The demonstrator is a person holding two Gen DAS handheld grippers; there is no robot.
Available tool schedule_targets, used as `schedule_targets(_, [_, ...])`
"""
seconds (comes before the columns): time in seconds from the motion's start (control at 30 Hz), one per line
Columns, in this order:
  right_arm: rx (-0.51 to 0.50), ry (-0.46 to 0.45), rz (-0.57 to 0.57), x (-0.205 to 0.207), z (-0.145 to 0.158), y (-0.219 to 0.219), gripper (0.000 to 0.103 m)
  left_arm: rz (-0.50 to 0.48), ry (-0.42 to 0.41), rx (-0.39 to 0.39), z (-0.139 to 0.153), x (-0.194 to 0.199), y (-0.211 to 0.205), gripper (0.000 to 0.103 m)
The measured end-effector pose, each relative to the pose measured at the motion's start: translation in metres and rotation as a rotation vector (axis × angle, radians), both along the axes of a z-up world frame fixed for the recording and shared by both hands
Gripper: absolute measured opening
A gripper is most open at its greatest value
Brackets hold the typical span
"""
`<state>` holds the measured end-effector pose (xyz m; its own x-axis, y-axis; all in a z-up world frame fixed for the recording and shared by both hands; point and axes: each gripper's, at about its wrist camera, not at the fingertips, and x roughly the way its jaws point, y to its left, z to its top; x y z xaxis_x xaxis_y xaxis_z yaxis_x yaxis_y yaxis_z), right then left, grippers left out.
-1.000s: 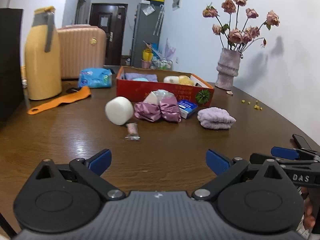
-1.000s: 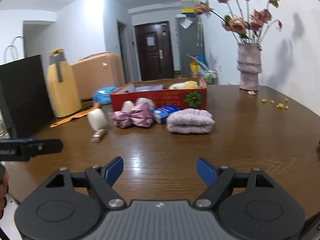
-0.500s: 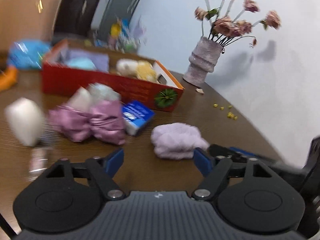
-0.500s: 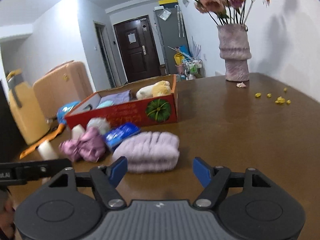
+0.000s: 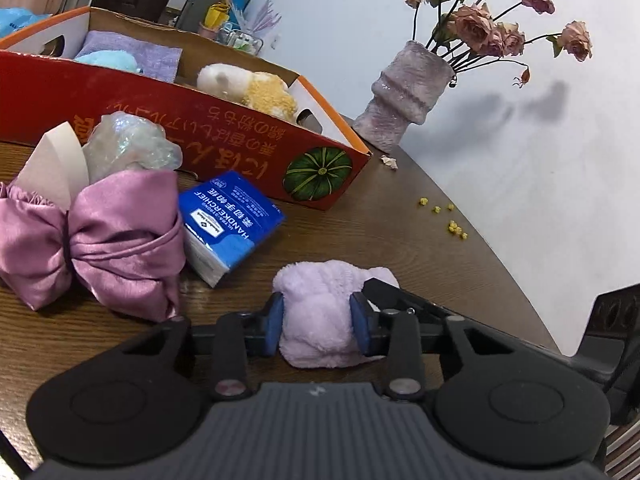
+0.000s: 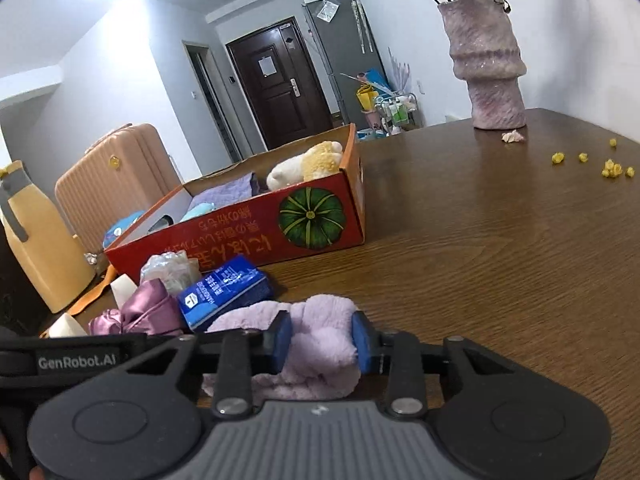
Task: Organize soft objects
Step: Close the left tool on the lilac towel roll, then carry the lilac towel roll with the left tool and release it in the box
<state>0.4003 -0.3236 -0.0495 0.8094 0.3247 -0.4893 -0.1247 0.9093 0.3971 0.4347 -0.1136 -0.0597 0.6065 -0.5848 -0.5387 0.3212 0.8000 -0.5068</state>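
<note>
Both grippers have just been closing on the same lilac fleece cloth [image 5: 316,320], which lies folded on the brown wooden table [image 6: 500,260]. In the left wrist view the left gripper [image 5: 316,322] has the cloth's near end between its blue pads, the fleece bulging out above and below them, so it is clamped on the cloth; the black fingers of the right gripper [image 5: 400,300] reach in from 3 o'clock onto the far end of the same cloth. In the right wrist view the right gripper [image 6: 320,340] likewise squeezes a fold of the cloth between its blue pads, and the left gripper's black body, lettered GenRobot.AI, comes in from 9 o'clock. From the cloth, in the left wrist view, a blue handkerchief pack [image 5: 228,224] lies at 11 o'clock, leaning against a shiny purple satin bundle [image 5: 100,240] at 9 o'clock. Behind the bundle sit a crinkled clear plastic bag [image 5: 132,144] and a white roll [image 5: 56,168]. At 12 o'clock stands the red cardboard box [image 5: 200,136] with a green pumpkin printed on its side; inside it are a cream and yellow plush toy [image 5: 248,84], a purple folded cloth [image 5: 136,54] and a pale blue soft item [image 5: 108,58]. A lilac vase [image 5: 404,96] of dried roses stands at 1 o'clock, with small yellow crumbs [image 5: 452,220] scattered on the table near it.
</note>
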Motion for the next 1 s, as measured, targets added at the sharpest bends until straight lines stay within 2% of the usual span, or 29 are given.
schedule_targets(0.17, [0.042, 0.006, 0.000, 0.000, -0.002, -0.006, 0.025, -0.004, 0.005, -0.017, -0.002, 0.001, 0.003, 0.031])
schedule_targets(0.33, [0.033, -0.010, 0.001, -0.006, 0.000, -0.004, 0.018, 0.004, -0.013, 0.024, 0.009, -0.010, 0.000, 0.028])
schedule_targets(0.47, [-0.017, -0.031, 0.034, -0.039, 0.010, 0.019, 0.017, 0.008, -0.062, 0.088, 0.025, -0.049, 0.006, 0.027])
schedule_targets(0.63, [0.037, -0.011, 0.106, -0.088, 0.016, 0.042, 0.017, 0.036, -0.041, 0.098, 0.033, -0.109, 0.041, 0.027])
schedule_targets(0.73, [0.030, -0.006, 0.142, -0.114, 0.018, 0.060, 0.017, 0.059, -0.048, 0.112, 0.039, -0.144, 0.058, 0.027])
schedule_targets(1.0, [0.016, -0.024, 0.156, -0.157, 0.031, 0.079, 0.017, 0.087, -0.082, 0.096, 0.053, -0.187, 0.075, 0.028])
